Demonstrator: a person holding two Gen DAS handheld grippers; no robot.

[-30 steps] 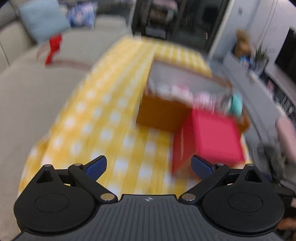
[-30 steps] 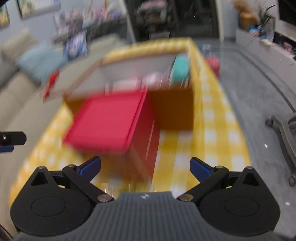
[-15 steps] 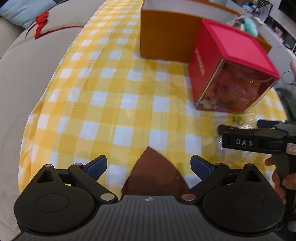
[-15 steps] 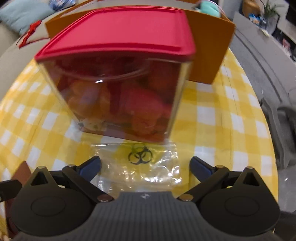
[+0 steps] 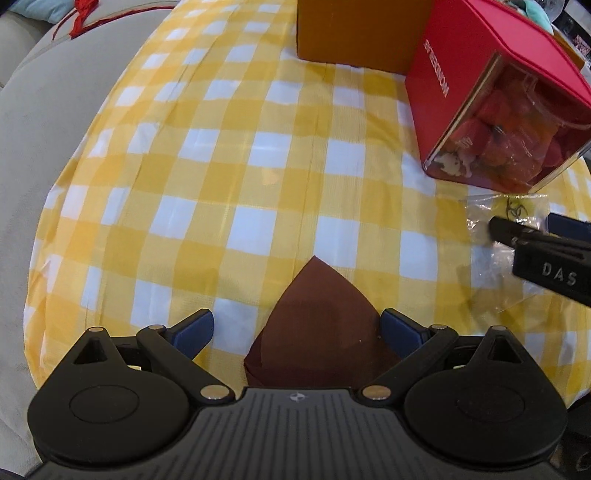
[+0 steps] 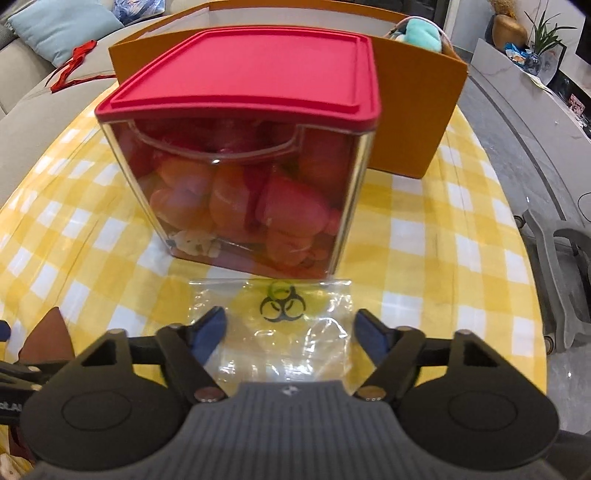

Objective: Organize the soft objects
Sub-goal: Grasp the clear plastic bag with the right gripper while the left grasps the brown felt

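Observation:
A folded brown cloth lies on the yellow checked tablecloth, its tip also at the right wrist view's left edge. My left gripper hangs open over it, pads on either side, not pressing. A clear plastic bag with a black biohazard mark lies flat before a clear box with a red lid, full of red and orange soft toys. My right gripper straddles the bag, jaws closing, pads apart from it. The left wrist view shows the bag under the right gripper's fingers.
An orange bin stands behind the red-lidded box, with a teal plush at its far corner. A grey sofa with a red ribbon and a blue cushion lies to the left. A chair base stands to the right.
Both grippers dropped and tilted down toward the table. The brown cloth now lies larger between the left fingers. The right jaws have narrowed over the plastic bag.

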